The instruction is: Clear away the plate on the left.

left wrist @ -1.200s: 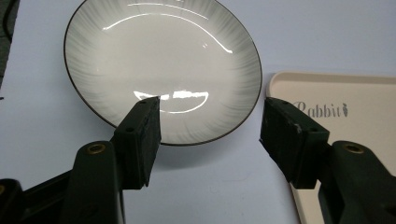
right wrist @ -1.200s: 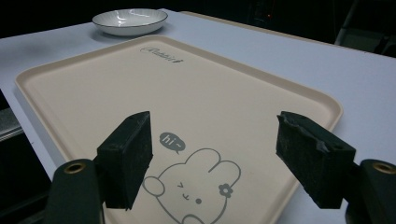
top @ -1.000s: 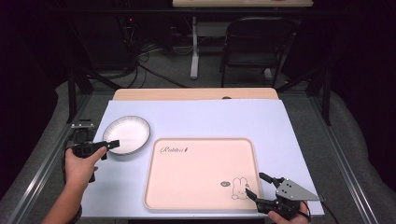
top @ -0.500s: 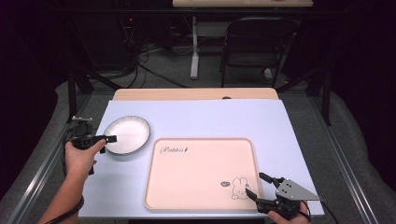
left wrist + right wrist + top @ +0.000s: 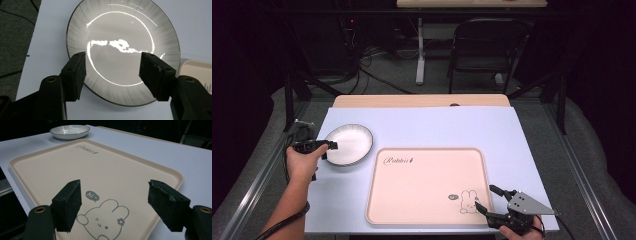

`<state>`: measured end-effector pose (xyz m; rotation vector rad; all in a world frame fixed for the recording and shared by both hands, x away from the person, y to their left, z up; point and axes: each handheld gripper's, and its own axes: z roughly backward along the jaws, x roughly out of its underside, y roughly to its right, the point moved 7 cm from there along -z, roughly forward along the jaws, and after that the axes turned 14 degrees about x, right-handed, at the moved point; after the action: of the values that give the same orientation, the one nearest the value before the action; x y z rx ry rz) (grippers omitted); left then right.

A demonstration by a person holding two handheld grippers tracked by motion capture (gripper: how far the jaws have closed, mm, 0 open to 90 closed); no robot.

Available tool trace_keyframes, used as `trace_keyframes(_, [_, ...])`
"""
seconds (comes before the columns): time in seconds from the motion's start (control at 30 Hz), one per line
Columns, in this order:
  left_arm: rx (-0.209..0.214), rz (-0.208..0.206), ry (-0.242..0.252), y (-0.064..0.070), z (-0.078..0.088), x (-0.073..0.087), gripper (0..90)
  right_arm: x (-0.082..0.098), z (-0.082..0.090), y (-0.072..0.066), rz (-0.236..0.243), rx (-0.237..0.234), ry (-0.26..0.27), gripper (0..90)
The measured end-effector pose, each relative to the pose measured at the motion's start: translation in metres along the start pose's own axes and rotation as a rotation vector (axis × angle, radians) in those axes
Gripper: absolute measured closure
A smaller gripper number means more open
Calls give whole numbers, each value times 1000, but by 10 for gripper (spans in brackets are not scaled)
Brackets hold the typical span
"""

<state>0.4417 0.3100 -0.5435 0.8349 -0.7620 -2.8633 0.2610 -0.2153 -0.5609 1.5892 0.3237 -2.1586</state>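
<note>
My left tool (image 5: 328, 145) sits at the plate's (image 5: 348, 145) nine o'clock rim in the high view, jaws spread and gripping nothing. The left gripper view shows what the high view cannot: my two black pads hang over the plate (image 5: 122, 50), one above its left rim and one above its lower right part, with the rim not pinched between them. That view also shows the plate holds nothing, only glare on its glazed well, and that a corner of the tray (image 5: 197, 72) lies just beside the plate at its four o'clock.

My right tool (image 5: 493, 200) rests at the tray's (image 5: 427, 185) five o'clock corner, jaws spread wide, holding nothing. The right gripper view alone makes the rabbit drawing (image 5: 101, 220) and its "hi" bubble legible between my pads; the tray (image 5: 75, 167) carries nothing else, and the plate (image 5: 69, 131) stands beyond its far corner.

The pale tabletop (image 5: 452, 125) has open room from twelve to three o'clock of the tray. The plate lies near the tabletop's left edge; the tray's near edge runs close to the front edge.
</note>
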Motion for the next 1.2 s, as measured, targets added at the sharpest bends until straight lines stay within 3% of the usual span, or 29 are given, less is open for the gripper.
trace_keyframes(0.3, [-28, 62, 0, -16, -8, -1, 383, 0, 0, 0, -1, -3, -3, 264])
trace_keyframes(0.33, [-39, 83, 2, -21, -9, 0, 384, 0, 0, -1, -1, -3, -3, 264])
trace_keyframes(0.53, [-38, 127, 1, -31, -15, 2, 384, 0, 0, 0, 3, -5, 5, 265])
trace_keyframes(0.97, [-2, 197, 17, -42, -25, 5, 395, 0, 1, 0, 5, -5, -1, 264])
trace_keyframes(1.2, [29, 228, 16, -41, -28, 2, 448, 1, 1, 0, 3, -3, 0, 265])
